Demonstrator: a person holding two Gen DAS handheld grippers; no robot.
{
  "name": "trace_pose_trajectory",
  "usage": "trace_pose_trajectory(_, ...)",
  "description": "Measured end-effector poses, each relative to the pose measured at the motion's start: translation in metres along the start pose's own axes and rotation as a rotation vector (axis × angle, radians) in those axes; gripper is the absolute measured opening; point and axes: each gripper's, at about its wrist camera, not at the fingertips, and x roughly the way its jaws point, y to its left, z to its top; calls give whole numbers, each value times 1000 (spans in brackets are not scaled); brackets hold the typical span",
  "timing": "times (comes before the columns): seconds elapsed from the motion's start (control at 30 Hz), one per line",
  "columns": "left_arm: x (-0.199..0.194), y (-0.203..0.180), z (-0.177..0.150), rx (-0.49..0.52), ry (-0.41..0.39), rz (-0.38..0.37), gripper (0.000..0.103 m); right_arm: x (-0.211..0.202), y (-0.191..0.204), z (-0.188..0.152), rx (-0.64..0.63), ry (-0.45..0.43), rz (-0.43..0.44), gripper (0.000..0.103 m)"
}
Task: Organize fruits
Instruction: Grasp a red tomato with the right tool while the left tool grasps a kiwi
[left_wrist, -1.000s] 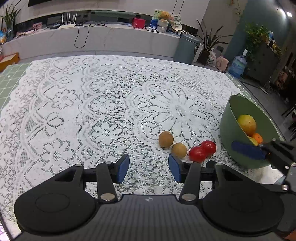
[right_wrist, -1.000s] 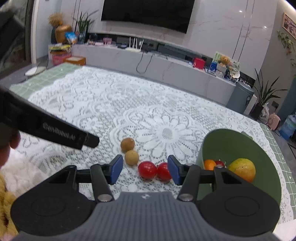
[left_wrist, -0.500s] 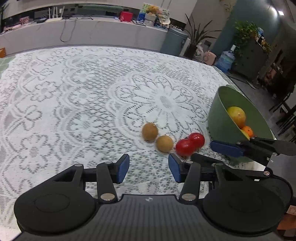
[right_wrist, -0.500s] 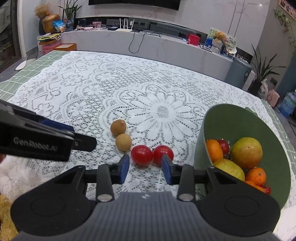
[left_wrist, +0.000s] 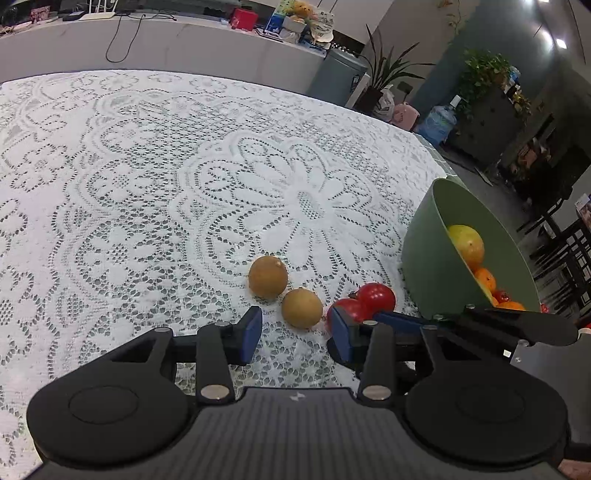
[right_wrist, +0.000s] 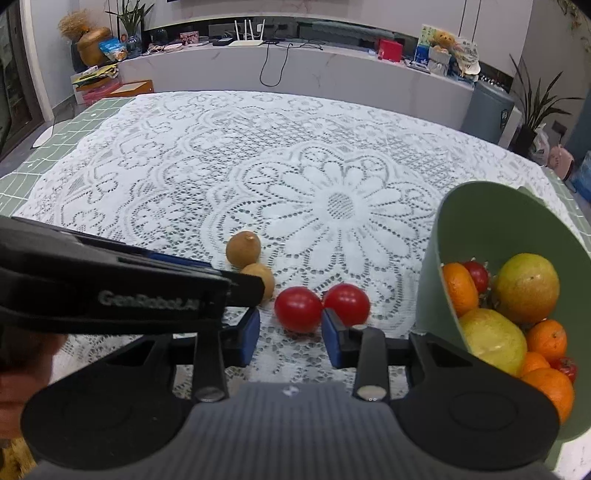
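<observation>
Right wrist view is showing the right gripper (right_wrist: 290, 334) hanging low over the lace tablecloth (right_wrist: 332, 177) with its blue fingers (right_wrist: 249, 336) spread wide and holding nothing, and the near red tomato (right_wrist: 298, 309) sitting just beyond the gap between them. A second tomato (right_wrist: 347, 303) is touching it on the right, and two brown fruits (right_wrist: 243, 249) are lying together a little farther left. The green bowl (right_wrist: 476, 214) is standing at the right, already carrying oranges, a tomato and larger yellow-green fruits. In the left wrist view the left gripper (left_wrist: 295, 334) is also hanging wide and empty, facing the nearer brown fruit (left_wrist: 302, 308), with the other brown fruit (left_wrist: 267, 277) just behind it and the bowl (left_wrist: 424, 254) off to the right. The step in hand seems to be lining up on the loose fruits, the right side on a tomato and the left on a brown fruit. Next, each gripper probably needs to be pushing forward until its fruit is sitting between the pads, then closing gently, since round fruit is likely to roll and a tomato to bruise, and the neighbouring fruit is touching closely.
</observation>
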Motion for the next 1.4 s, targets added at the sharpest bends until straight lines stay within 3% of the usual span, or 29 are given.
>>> trace_pose_trajectory(0.43, 12, 3, 3, -42, 6, -26, 37, 9, -1, 4, 32, 14, -16, 34)
trace_pose_trajectory(0.57, 13, 4, 4, -49, 5, -35, 29, 10, -1, 4, 30, 9, -21, 33)
trace_pose_trajectory(0.73, 12, 3, 3, -51, 5, -23, 29, 10, -3, 4, 42, 10, -32, 22)
trace_pose_trajectory(1.23, -8, 15, 0, -89, 56, 51, 29, 8, -8, 4, 61, 0, -17, 24)
trace_pose_trajectory(1.4, -8, 22, 1, -103, 79, 26, 29, 13, -2, 5, 38, -2, -29, 26)
